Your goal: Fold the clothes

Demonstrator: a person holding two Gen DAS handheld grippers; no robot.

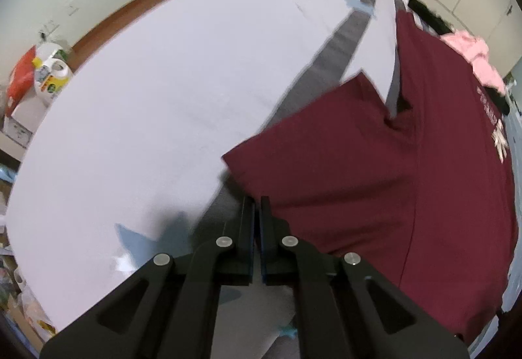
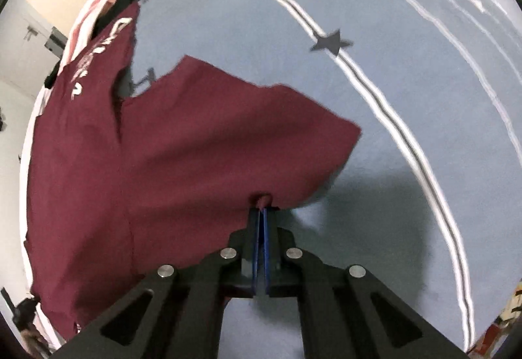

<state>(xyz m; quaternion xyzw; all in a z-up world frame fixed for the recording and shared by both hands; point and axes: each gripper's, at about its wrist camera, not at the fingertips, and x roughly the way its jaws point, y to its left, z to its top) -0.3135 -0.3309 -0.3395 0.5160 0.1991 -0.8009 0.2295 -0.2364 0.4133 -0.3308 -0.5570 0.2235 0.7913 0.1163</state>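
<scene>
The maroon T-shirt (image 2: 182, 143) lay spread across the pale sheet (image 2: 407, 195) of the bed, print side up, with one sleeve (image 1: 326, 130) reaching out over a grey stripe (image 1: 342, 42). The right gripper (image 2: 261, 212) was closed on a small bunched tuck of the shirt's edge, fabric visibly pinched at the tips. The left gripper (image 1: 257, 202) was closed as well, its jaws together at the sleeve's lower hem; whether cloth sat between them could not be told (the tips hid the contact). Risk noted: the right pinch looked shallow, so a quick lift would probably pull the tuck free and drop that side. If the left held nothing, only one side would rise and the shirt would skew and crease instead of folding squarely. A grab that took the sheet along would drag the bedding. A pink garment (image 1: 473, 55) and dark clothes (image 1: 427, 16) lay just beyond the shirt and could get swept by a wide fold.
</scene>
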